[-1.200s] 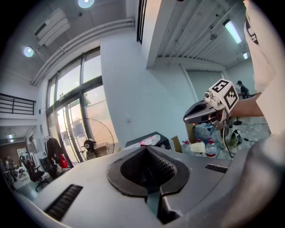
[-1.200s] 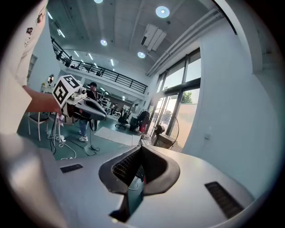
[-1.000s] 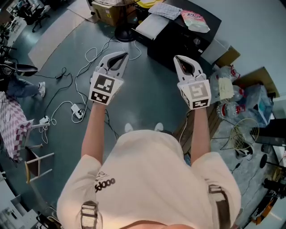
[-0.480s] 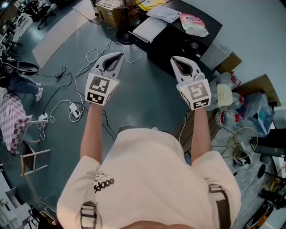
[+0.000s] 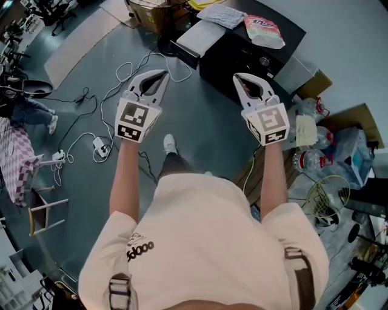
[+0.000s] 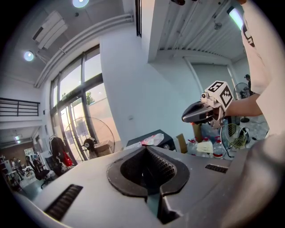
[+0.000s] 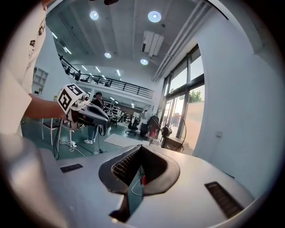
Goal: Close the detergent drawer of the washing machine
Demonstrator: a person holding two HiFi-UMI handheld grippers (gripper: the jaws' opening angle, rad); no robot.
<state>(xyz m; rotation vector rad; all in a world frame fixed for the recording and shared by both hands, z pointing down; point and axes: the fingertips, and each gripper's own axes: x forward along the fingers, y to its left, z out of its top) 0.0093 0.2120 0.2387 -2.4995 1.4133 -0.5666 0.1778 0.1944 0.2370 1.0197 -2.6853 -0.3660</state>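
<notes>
I stand on a grey-green floor [image 5: 206,124] in a high hall. White cables [image 5: 115,85] run across the floor at the left of the frame.

The black washing machine [image 5: 242,60] sits at upper centre. Its pale detergent drawer [image 5: 199,37] projects from the machine's left end, well apart from both grippers. A pouch [image 5: 264,28] and a folded cloth [image 5: 221,13] lie on the machine's top.

An open cardboard box [image 5: 148,17] stands at the top edge; I cannot tell its contents. Plastic bottles [image 5: 308,148] lie at right.

My left gripper [image 5: 163,74] and right gripper [image 5: 237,77] are both closed on nothing.
</notes>
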